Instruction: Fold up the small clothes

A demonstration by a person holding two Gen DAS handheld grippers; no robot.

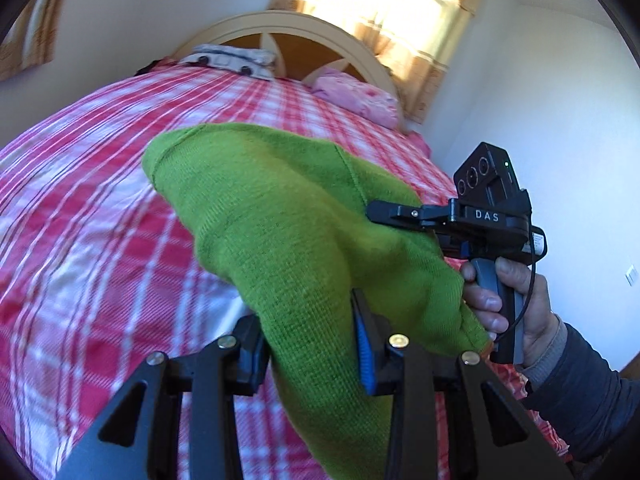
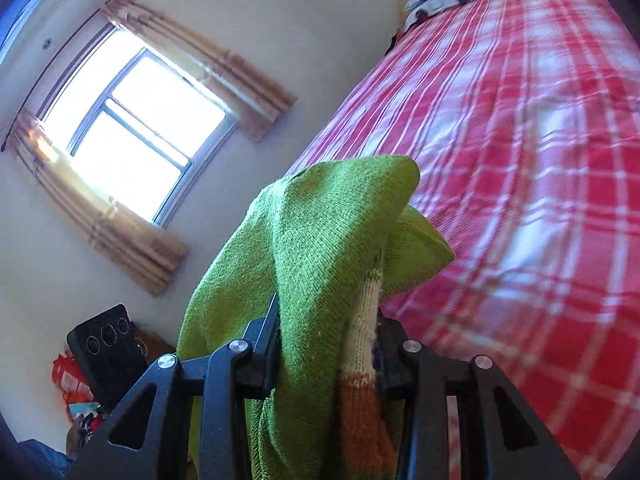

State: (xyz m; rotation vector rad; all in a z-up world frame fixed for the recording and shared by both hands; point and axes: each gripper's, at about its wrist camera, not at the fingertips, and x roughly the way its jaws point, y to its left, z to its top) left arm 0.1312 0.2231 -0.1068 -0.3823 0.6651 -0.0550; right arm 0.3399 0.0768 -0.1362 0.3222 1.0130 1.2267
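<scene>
A small green knitted garment [image 1: 280,216] hangs in the air above the bed, held by both grippers. My left gripper [image 1: 312,340] is shut on its lower part; the cloth bulges out between the jaws. My right gripper [image 1: 384,216] shows in the left wrist view at the right, shut on the garment's edge. In the right wrist view the right gripper [image 2: 328,332] is shut on the green garment [image 2: 332,232], which has a cream and orange band [image 2: 360,360] by the right jaw. The cloth hides both pairs of fingertips.
The bed has a red and white checked cover [image 1: 100,200] and also shows in the right wrist view [image 2: 520,160]. A pink pillow [image 1: 356,96] and a patterned cloth [image 1: 232,58] lie by the headboard [image 1: 280,28]. A curtained window [image 2: 132,128] is in the wall.
</scene>
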